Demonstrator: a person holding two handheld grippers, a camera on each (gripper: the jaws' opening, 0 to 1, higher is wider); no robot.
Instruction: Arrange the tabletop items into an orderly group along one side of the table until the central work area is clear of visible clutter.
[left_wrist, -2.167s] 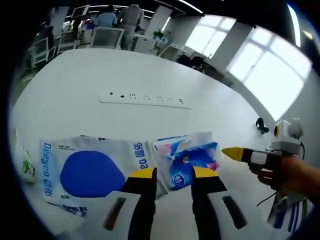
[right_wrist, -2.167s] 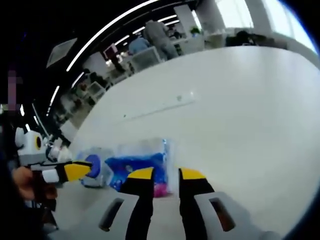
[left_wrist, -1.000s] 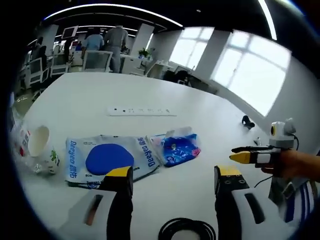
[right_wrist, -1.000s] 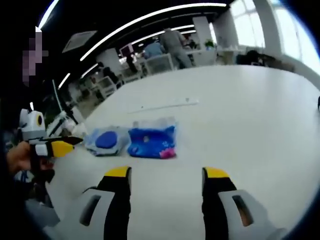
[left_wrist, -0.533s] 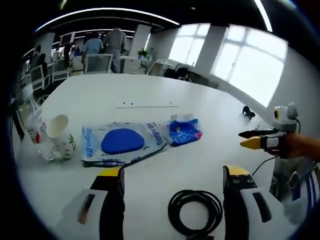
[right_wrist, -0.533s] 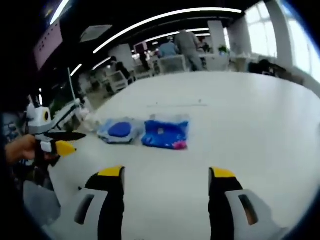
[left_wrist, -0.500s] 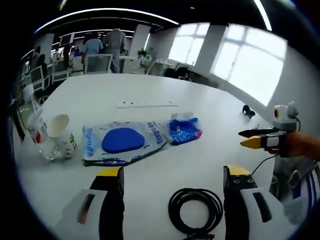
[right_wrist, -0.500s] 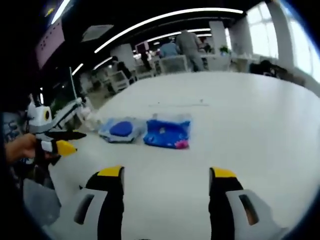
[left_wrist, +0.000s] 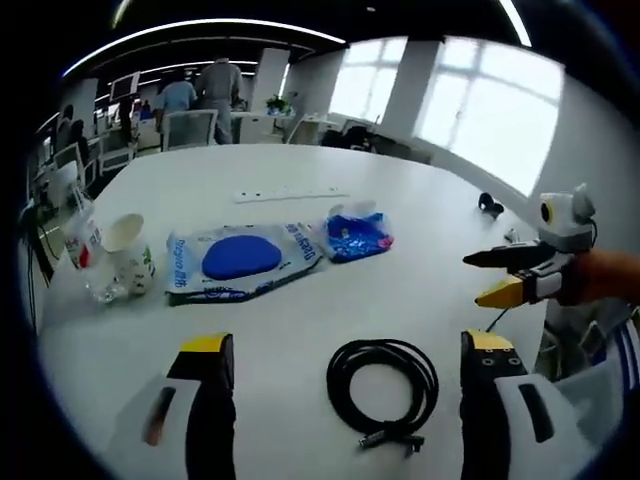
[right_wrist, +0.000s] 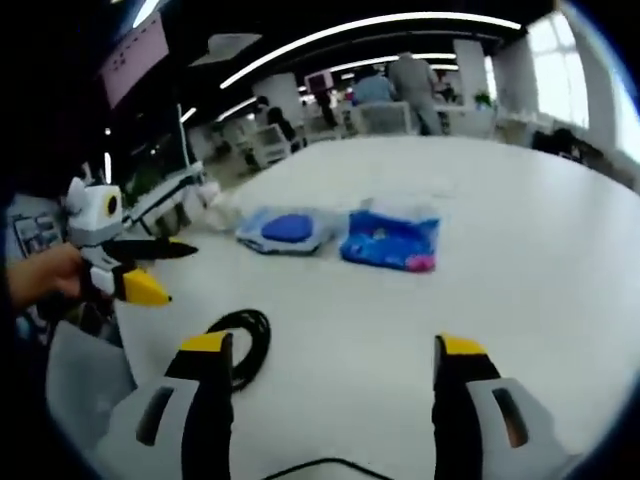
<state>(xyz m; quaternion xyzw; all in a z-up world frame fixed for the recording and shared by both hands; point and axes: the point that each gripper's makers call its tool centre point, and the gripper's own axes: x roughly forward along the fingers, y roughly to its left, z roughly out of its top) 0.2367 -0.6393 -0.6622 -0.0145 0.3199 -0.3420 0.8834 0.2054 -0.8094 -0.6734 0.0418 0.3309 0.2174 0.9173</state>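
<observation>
White laminate is most of what I have in front of me: the table (left_wrist: 420, 215) runs broad and bare beyond the items, with a power strip (left_wrist: 291, 194) set flat into its middle. The biggest loose thing is the large wipes pack (left_wrist: 243, 259), white with a blue oval, lying flat. Touching its right end is the small blue pack (left_wrist: 357, 233), so these two already read as a row along one side. To the left stands a paper cup (left_wrist: 129, 252), upright, just beside some crumpled clear wrapping whose make-up I cannot tell. The coiled black cable (left_wrist: 385, 388) lies nearest me, well apart from that row and in open table, so I judge it the piece most in need of moving.

My left gripper (left_wrist: 345, 358) has its jaws spread wide, empty, framing the cable. My right gripper (right_wrist: 334, 357) is likewise wide and holds nothing; from there the cable (right_wrist: 243, 343) sits off to the left. Both hover clear of the surface, I think between picks.
</observation>
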